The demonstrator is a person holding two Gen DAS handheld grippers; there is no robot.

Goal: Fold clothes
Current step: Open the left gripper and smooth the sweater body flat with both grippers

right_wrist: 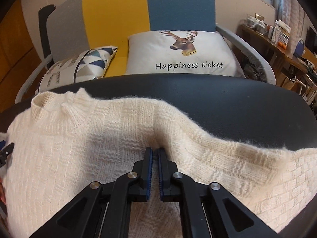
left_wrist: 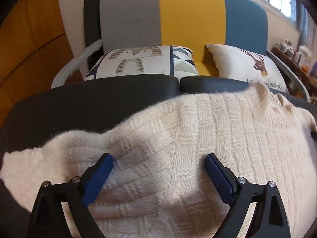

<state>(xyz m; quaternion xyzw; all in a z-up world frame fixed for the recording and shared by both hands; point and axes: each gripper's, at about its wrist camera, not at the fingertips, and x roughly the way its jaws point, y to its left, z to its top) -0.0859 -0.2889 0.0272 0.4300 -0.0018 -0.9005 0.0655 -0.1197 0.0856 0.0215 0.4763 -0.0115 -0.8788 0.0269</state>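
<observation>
A cream knit sweater lies spread on a dark padded surface, its collar toward the far right in the left wrist view. My left gripper hangs just above it, open wide, its blue pads apart over a folded sleeve and pressing on nothing. In the right wrist view the sweater fills the foreground, collar at the far left. My right gripper is shut, and a raised ridge of knit runs up to its tips. The left gripper's black tip shows at the left edge.
Behind the padded surface stands a grey, yellow and blue armchair with a patterned cushion and a deer cushion. A cluttered wooden shelf runs along the right wall. Orange wooden panels stand at the left.
</observation>
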